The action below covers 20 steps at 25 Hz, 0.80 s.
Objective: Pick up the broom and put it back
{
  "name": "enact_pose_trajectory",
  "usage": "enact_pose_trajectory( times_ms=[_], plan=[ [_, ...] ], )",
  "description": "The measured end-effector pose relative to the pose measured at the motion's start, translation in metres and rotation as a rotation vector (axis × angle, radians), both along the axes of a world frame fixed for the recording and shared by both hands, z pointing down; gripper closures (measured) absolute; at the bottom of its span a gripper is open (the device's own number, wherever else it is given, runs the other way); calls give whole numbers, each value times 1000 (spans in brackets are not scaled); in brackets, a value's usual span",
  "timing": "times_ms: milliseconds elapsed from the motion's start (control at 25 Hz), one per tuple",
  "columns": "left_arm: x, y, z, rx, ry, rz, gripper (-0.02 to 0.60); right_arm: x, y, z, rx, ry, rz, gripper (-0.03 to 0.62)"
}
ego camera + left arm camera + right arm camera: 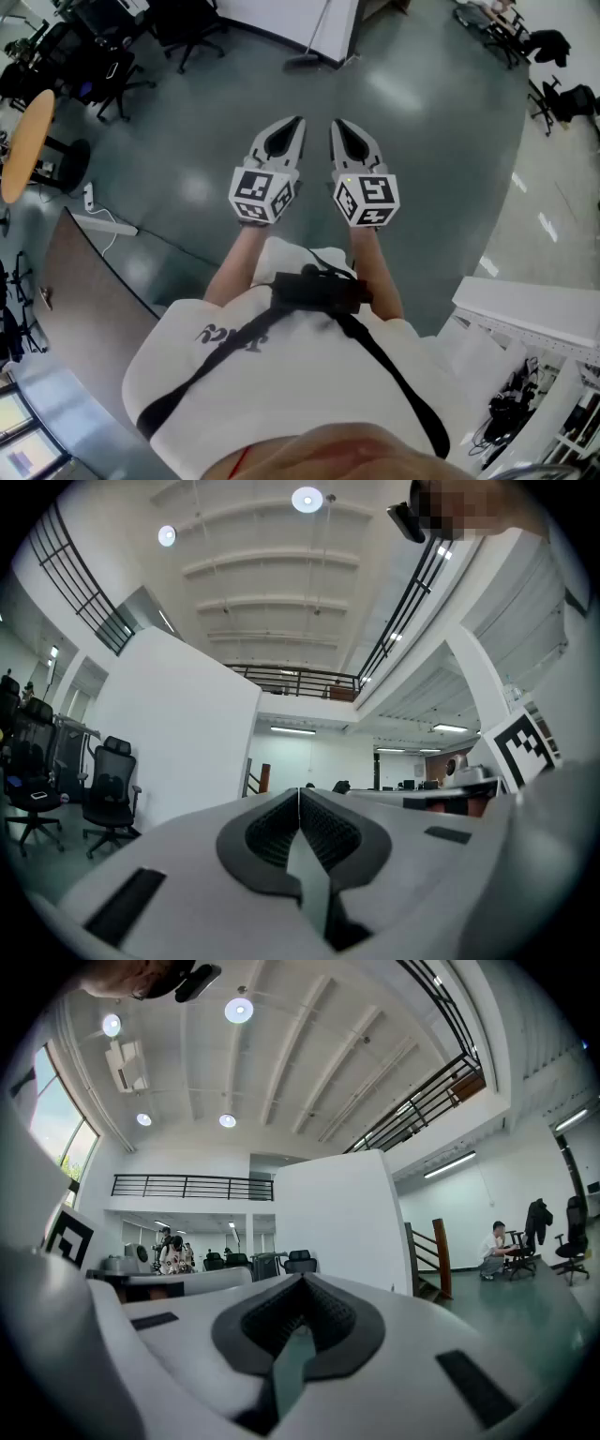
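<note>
Left hand-held gripper (pixel 296 122) and right hand-held gripper (pixel 337 125) hover side by side above the grey floor (pixel 431 159), each closed tight and empty — the broom (pixel 302 64) leans against a white partition (pixel 281 14), well apart from both.

No legible writing anywhere
Cubes behind the jaws of the left gripper (pixel 298 122) and right gripper (pixel 337 124) bear only square markers; farther back, the shirt print (pixel 228 335) is unreadable

Both the left gripper (pixel 299 119) and right gripper (pixel 335 123) are white with black-and-white patterned cubes (pixel 262 195); floor (pixel 422 141) grey-green; shirt (pixel 300 384) white, strap (pixel 394 378) black.
</note>
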State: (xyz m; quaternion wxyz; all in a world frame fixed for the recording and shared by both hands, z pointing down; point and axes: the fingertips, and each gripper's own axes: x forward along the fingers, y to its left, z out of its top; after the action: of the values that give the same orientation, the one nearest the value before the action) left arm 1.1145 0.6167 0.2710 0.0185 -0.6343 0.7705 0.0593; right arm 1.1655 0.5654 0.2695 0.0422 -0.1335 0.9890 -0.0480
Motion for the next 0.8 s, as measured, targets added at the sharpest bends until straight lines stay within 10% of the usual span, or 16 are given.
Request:
enact_pose_trajectory(
  times_ms=[320, 800],
  plan=[
    [26, -7, 20, -56, -12, -28, 569, 21, -19, 18, -77, -11, -9, 588],
    [-31, -25, 53, -122, 37, -38, 569, -26, -47, 51, -185, 21, 0, 588]
  ],
)
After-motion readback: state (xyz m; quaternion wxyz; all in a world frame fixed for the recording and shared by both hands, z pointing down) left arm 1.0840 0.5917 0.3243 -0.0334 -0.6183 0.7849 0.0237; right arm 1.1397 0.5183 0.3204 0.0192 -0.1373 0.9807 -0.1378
